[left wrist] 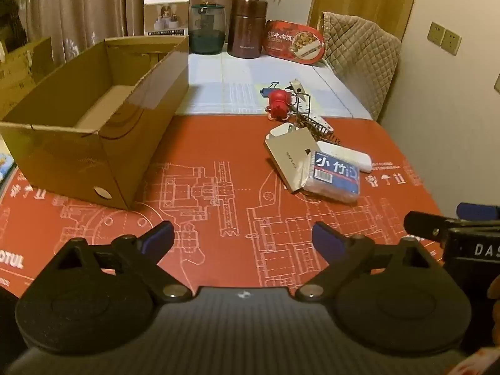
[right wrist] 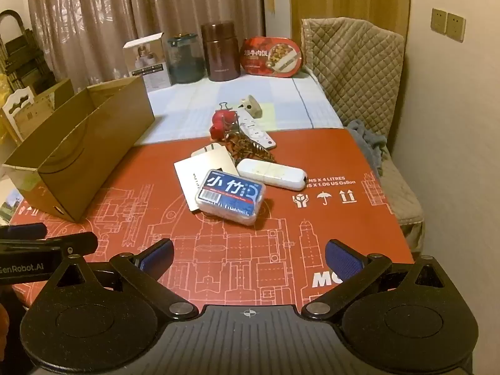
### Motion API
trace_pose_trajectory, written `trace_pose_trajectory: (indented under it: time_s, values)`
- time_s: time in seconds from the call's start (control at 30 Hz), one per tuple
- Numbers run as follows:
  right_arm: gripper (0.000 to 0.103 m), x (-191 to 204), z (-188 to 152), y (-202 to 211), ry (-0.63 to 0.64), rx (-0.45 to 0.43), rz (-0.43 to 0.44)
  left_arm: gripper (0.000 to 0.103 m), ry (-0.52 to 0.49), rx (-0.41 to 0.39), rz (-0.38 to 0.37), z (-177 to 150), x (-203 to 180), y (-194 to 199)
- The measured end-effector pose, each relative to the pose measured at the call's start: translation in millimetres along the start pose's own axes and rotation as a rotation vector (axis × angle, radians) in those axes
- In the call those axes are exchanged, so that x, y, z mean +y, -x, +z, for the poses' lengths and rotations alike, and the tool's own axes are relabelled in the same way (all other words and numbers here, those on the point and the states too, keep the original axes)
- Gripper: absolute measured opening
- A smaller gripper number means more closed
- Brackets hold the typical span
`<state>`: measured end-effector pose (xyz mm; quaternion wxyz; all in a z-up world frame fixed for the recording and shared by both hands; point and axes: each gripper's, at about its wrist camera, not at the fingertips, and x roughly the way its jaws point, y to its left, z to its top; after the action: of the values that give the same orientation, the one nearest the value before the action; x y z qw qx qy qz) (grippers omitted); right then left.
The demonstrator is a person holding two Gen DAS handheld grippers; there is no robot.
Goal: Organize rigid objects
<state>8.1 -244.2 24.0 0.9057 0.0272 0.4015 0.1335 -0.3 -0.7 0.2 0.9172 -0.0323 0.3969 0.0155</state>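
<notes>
— On the red mat (left wrist: 218, 143), where does everything sit?

— The open cardboard box (left wrist: 93, 118) stands at the left, one long side running along the mat's left edge, its far end reaching onto the pale cloth (left wrist: 250, 72) beyond. The loose things lie in a heap right of centre: a clear plastic case with a blue label (right wrist: 230, 197) nearest, resting partly on a grey card sleeve (right wrist: 203, 168); a white oblong device (right wrist: 271, 174) just behind it; a coiled metal rack (right wrist: 250, 150), a red toy figure (left wrist: 278, 103), a white power strip (right wrist: 256, 131) and a binder clip (right wrist: 224, 106) farther back, straddling the mat's far edge.

— And the claws?

— The left gripper (left wrist: 243, 237) hangs over the near part of the mat with its jaws spread wide, nothing between them. The right gripper (right wrist: 250, 254) is the same, spread wide and holding nothing, low over the near edge.

— Any room to move?

— A bare strip of mat lies between the box and the heap, and another between the heap and both grippers. Right of the heap the mat runs bare to its edge, where a quilted chair (right wrist: 353, 62) stands close. Jars and boxes line the far edge by the curtain (right wrist: 125, 15).
</notes>
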Motion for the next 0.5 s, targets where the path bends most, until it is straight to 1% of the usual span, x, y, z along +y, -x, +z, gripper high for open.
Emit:
trace_pose_trajectory:
  time_s: [0.1, 0.13, 0.2, 0.27, 0.5]
  values:
    - [0.101, 0, -4, -3, 0.005, -0.018, -0.005, 0.093, -0.037, -0.025, 0.024, -1, -9, 4]
    - [0.101, 0, -4, -4, 0.005, -0.017, -0.008, 0.093, -0.062, -0.052, 0.032, -6, -20, 9]
    - [0.101, -1, -7, -5, 0.002, -0.024, -0.002, 0.093, 0.002, -0.033, -0.015, -3, -8, 6]
    - [0.101, 0, -4, -6, 0.008, -0.021, -0.006, 0.092, 0.024, -0.026, -0.038, 0, -1, 10]
    - [0.101, 3, 4, 8, 0.012, -0.025, -0.020, 0.091, 0.035, -0.029, -0.053, 1, 3, 13]
